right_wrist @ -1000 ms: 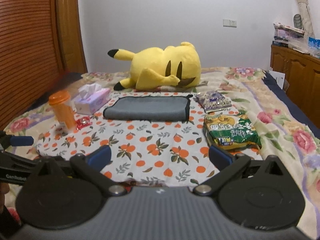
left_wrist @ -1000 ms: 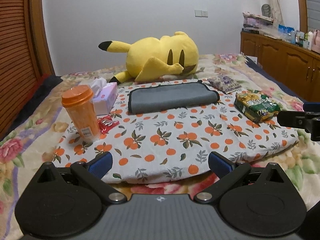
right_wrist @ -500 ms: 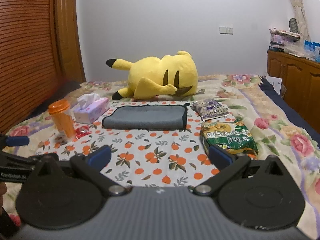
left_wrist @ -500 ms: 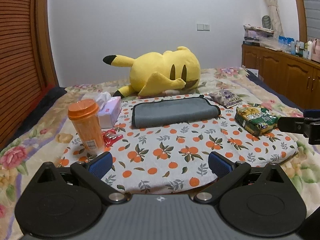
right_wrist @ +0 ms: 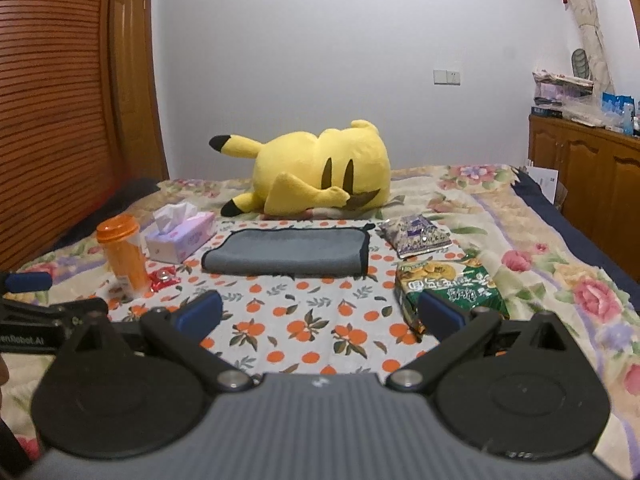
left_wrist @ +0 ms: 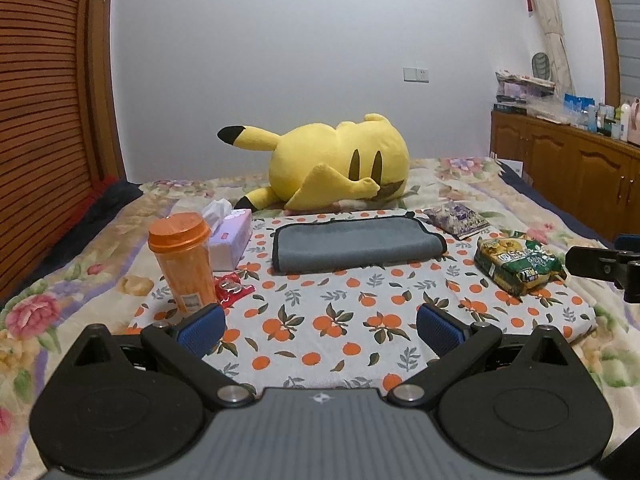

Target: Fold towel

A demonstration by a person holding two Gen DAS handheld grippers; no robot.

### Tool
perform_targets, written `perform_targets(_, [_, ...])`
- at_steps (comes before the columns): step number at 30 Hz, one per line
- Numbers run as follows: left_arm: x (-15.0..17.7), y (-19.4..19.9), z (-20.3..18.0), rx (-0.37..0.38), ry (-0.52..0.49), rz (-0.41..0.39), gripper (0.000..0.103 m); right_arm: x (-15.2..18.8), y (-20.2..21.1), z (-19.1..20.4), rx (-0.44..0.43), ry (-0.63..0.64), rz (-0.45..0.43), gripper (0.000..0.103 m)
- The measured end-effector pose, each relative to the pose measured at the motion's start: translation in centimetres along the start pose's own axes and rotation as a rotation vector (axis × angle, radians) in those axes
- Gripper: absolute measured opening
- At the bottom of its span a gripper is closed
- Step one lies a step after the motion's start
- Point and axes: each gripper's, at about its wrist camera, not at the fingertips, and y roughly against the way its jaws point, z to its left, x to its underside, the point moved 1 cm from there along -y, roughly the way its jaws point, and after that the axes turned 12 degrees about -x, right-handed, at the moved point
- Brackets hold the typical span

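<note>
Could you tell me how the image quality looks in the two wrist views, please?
Left wrist view: fisheye bows the doorframe, dim indoor light, towel sharp, left gripper open. Right wrist view: same bowing, black corner vignette, towel sharp, right gripper open.

Your green snack bag (right_wrist: 448, 288) sits partly behind the right gripper's finger (right_wrist: 440, 314); the cabinet-top bottles (left_wrist: 608, 118) blur beyond reading.

The grey towel (left_wrist: 356, 245) lies folded flat, black-edged, on the orange-print cloth (left_wrist: 320, 320).
</note>
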Motion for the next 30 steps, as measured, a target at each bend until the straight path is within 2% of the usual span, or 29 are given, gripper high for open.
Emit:
perform_targets(13, [-0.28, 0.62, 0.45, -0.013, 0.015, -0.043, 0.103, -0.24, 0.93, 0.05, 0.015, 0.014, -0.066, 0.103])
perform_targets(30, [-0.19, 0.68, 0.22, -0.021, -0.008, -0.055, 0.103, -0.25, 0.97, 0.01, 0.016, 0.014, -0.067, 0.103])
